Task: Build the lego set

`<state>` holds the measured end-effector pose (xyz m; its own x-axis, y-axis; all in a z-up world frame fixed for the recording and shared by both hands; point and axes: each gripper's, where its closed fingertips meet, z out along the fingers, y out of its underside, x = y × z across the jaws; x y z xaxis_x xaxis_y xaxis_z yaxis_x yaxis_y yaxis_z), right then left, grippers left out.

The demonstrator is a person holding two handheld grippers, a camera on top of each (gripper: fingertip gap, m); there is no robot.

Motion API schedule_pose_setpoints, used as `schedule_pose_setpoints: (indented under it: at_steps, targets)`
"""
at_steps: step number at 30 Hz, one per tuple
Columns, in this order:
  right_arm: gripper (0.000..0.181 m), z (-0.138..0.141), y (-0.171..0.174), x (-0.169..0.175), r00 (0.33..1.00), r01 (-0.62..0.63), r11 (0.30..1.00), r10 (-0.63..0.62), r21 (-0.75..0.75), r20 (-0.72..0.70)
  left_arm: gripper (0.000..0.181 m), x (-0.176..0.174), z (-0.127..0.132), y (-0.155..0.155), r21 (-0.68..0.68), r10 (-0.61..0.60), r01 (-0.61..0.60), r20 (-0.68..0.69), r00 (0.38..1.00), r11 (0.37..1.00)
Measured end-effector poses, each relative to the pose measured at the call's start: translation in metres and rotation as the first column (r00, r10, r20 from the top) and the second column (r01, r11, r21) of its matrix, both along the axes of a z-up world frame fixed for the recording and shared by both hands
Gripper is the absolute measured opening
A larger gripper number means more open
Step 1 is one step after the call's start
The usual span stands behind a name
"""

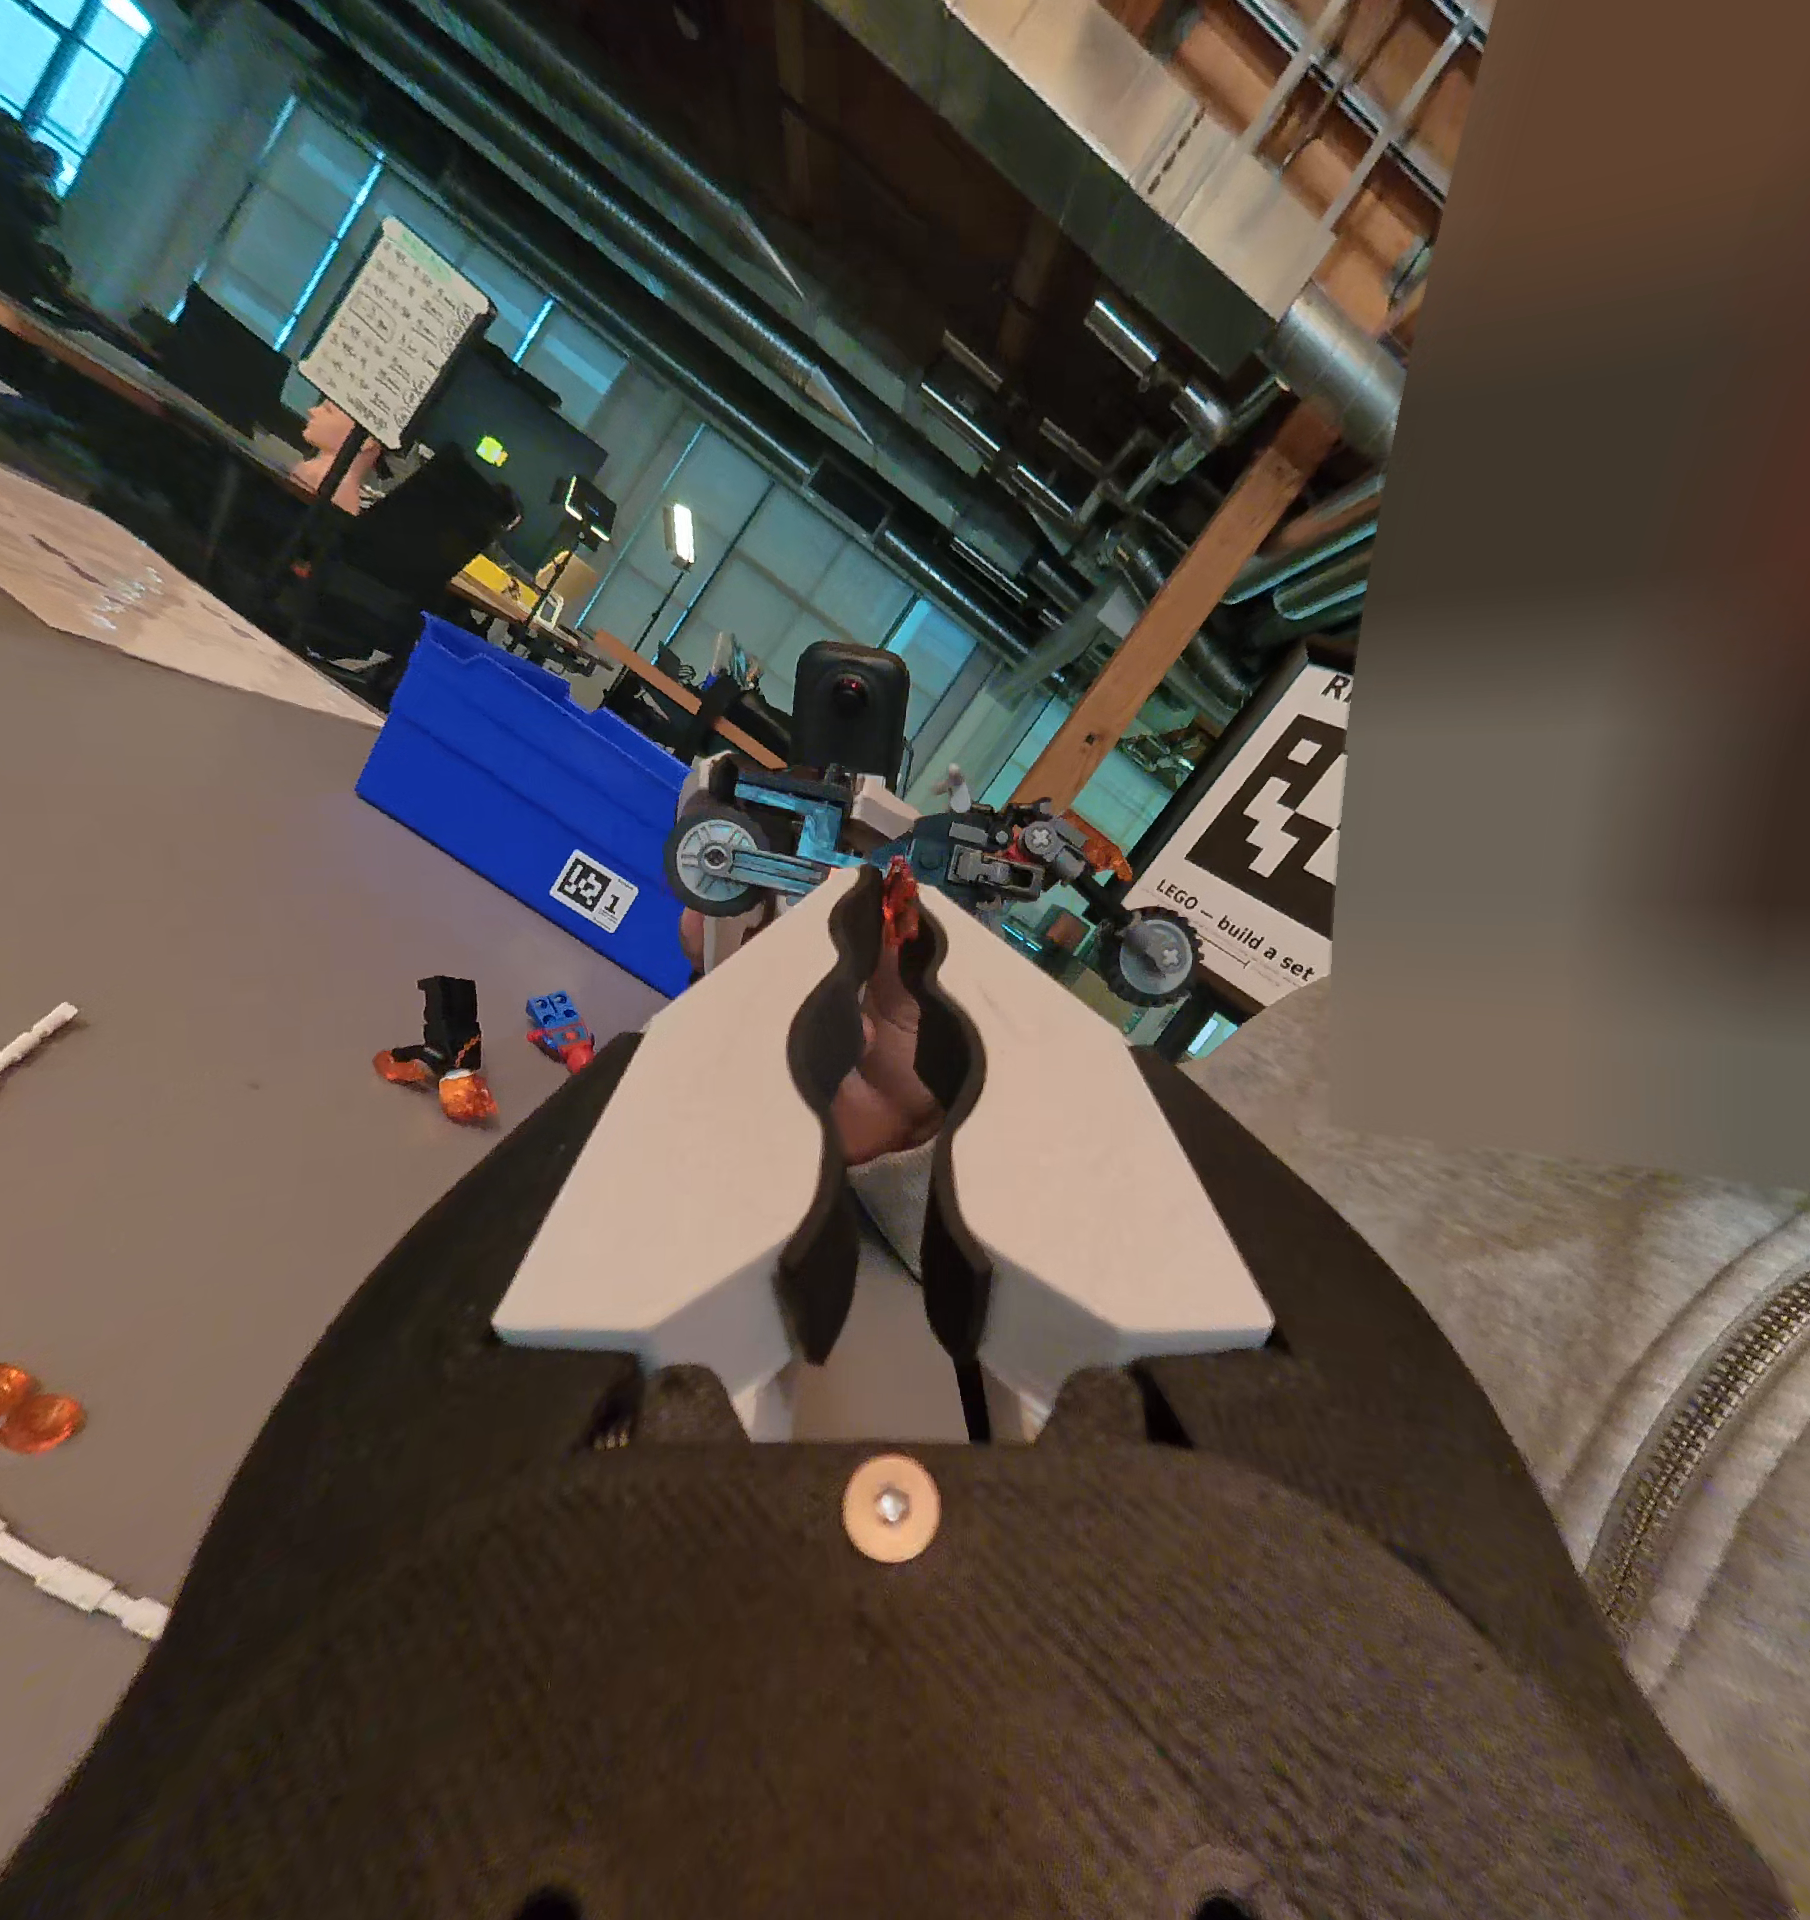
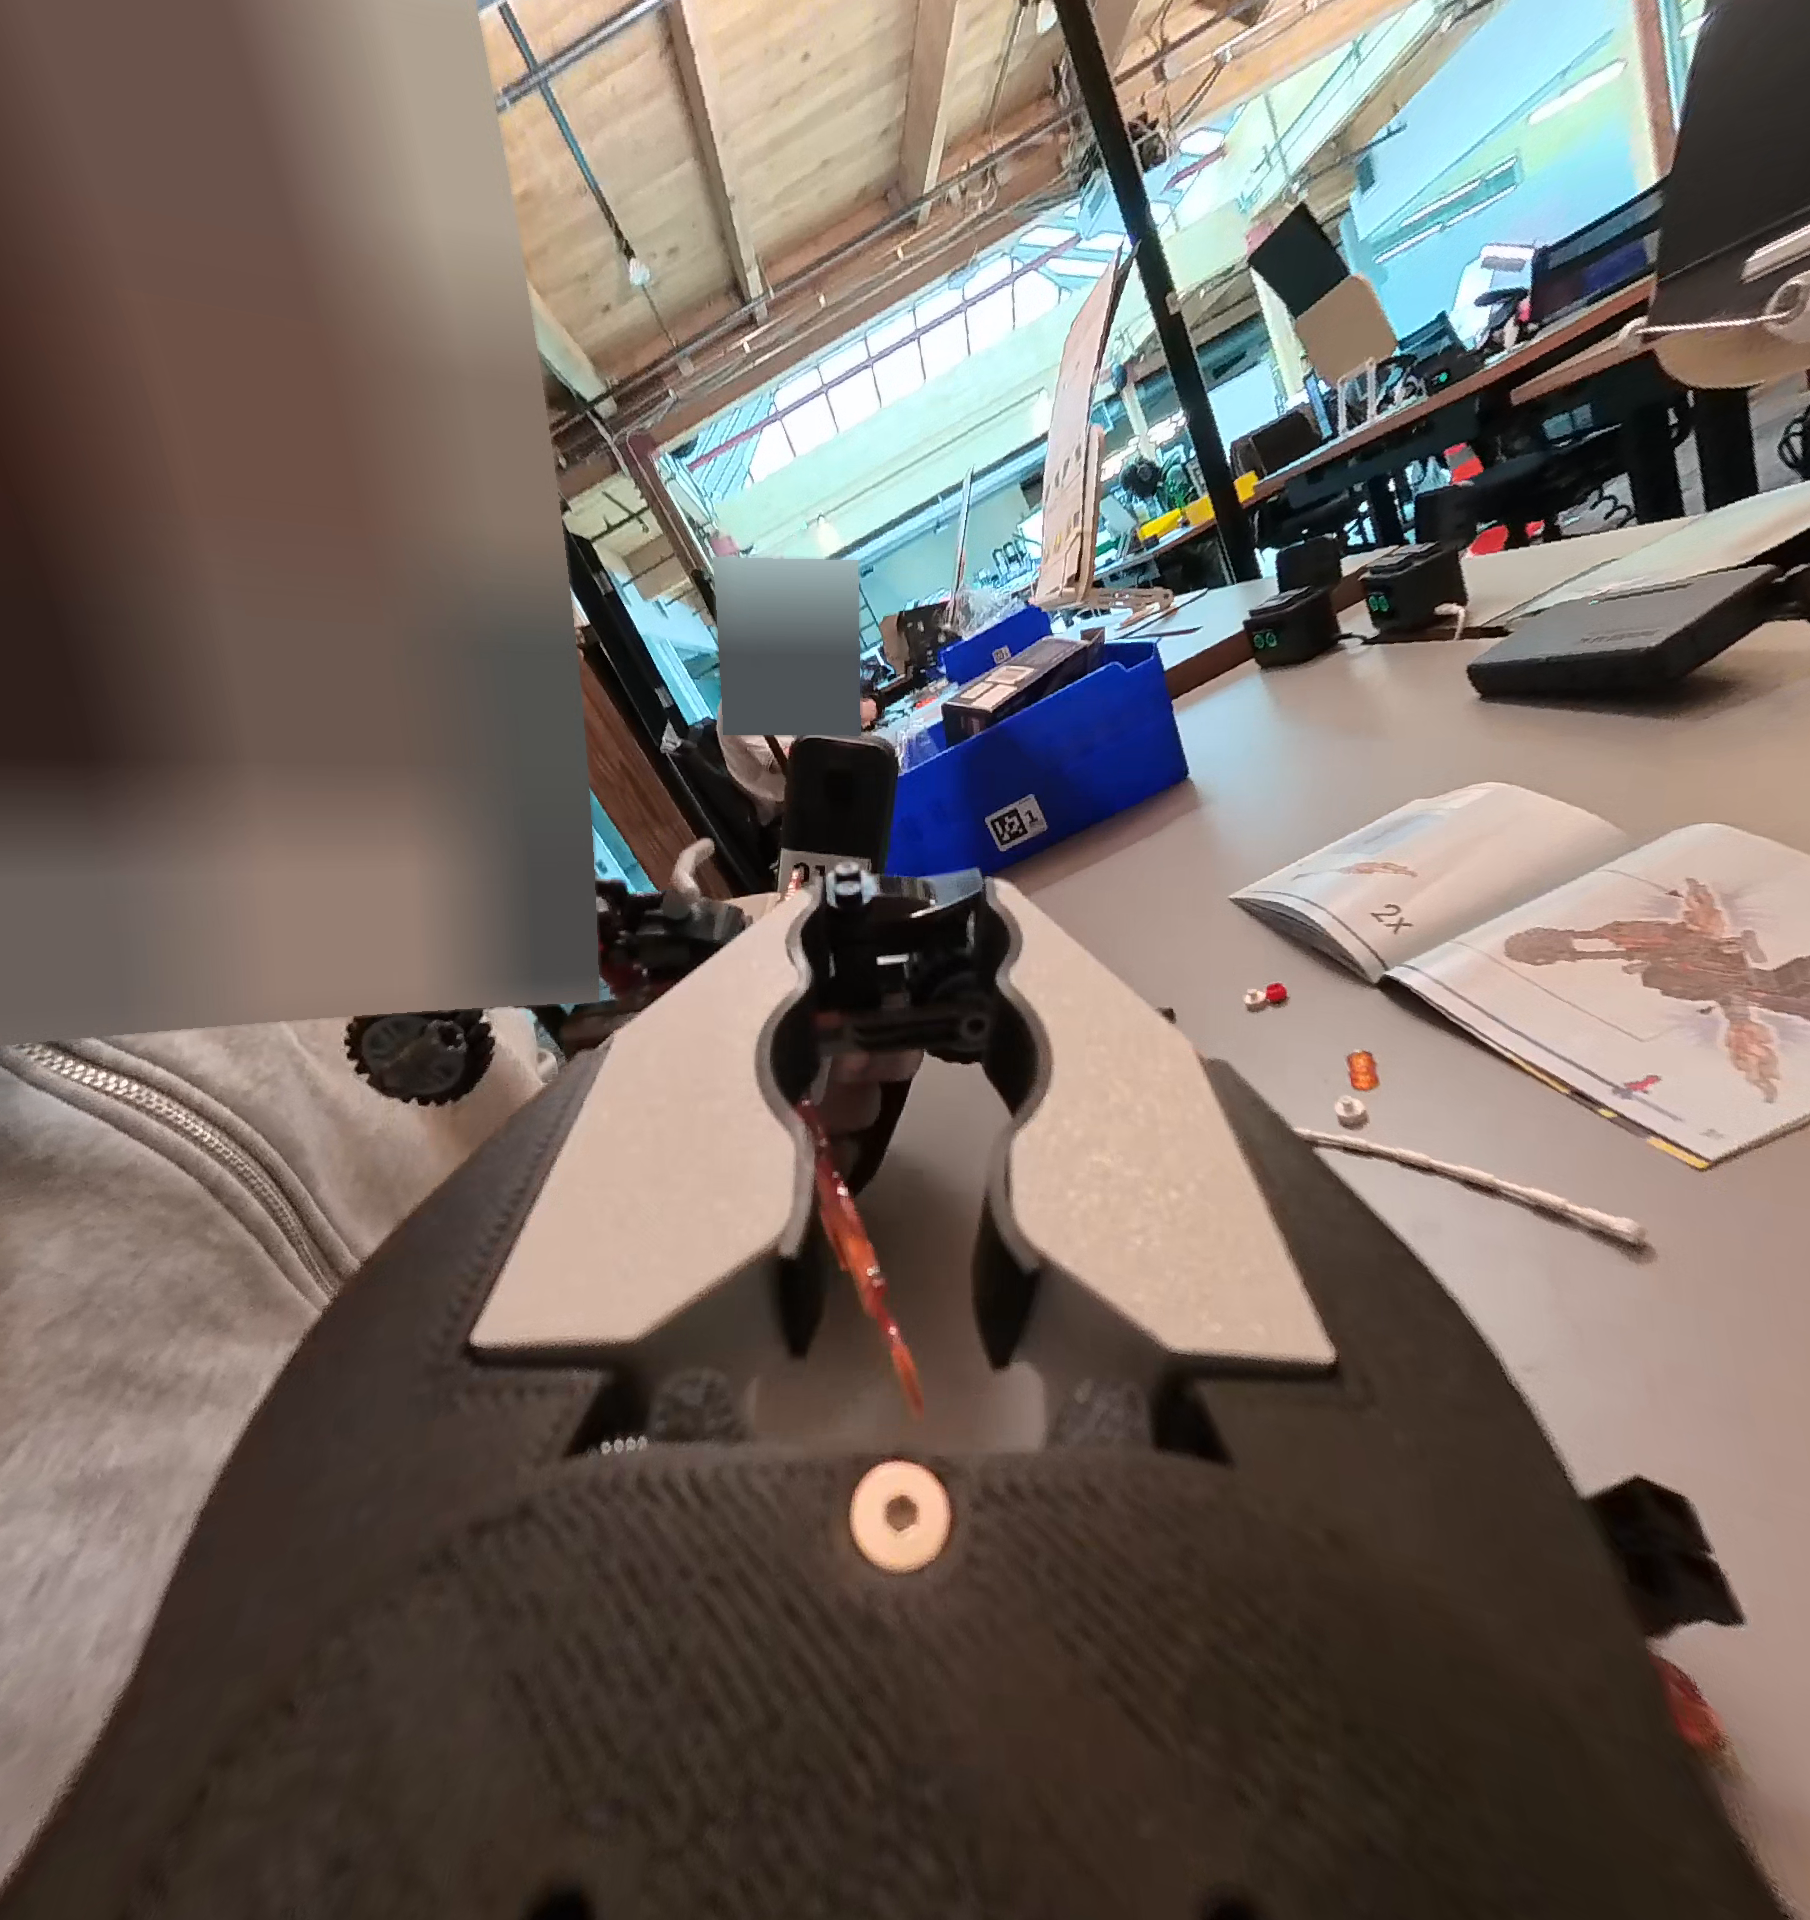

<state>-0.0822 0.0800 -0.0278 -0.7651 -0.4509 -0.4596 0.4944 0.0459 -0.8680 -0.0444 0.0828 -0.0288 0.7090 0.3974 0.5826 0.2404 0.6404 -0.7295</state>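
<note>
My left gripper [image 1: 885, 896] is shut on a small translucent orange flame piece [image 1: 899, 906], pinched at the fingertips. Just beyond it is the lego motorcycle [image 1: 942, 852], dark grey and blue, with a grey rear wheel [image 1: 714, 857] and a front wheel [image 1: 1155, 951]. My right gripper [image 2: 896, 909] is shut on the motorcycle's dark body [image 2: 885, 940] and holds it in the air. A long orange flame part [image 2: 859, 1236] hangs back between the right fingers. One motorcycle wheel [image 2: 418, 1044] shows at the left.
On the grey table [image 1: 205, 1195] lie black legs with orange flames [image 1: 444, 1039], a small blue and red piece [image 1: 560, 1023], two orange discs [image 1: 13, 1403] and white chain pieces [image 1: 49, 1569]. A blue bin [image 2: 1046, 769], an open instruction booklet [image 2: 1566, 966] and small loose parts [image 2: 1360, 1067] are also there. A grey zipped jacket [image 1: 1659, 1403] is close by.
</note>
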Motion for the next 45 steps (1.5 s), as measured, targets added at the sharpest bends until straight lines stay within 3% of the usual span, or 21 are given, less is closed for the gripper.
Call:
schedule_pose_setpoints:
  at_steps: [12,45]
  targets:
    - [0.025,0.001,-0.004,0.0,0.998,0.02,1.0,-0.019,-0.019,0.06,0.001,0.001,0.003,-0.005,0.034,0.043,-0.042,-0.015,0.999,0.999]
    - [0.025,-0.005,-0.01,0.0,0.999,0.031,0.999,-0.032,0.019,0.026,0.0,-0.005,-0.004,-0.008,0.047,0.006,-0.008,0.04,0.999,0.999]
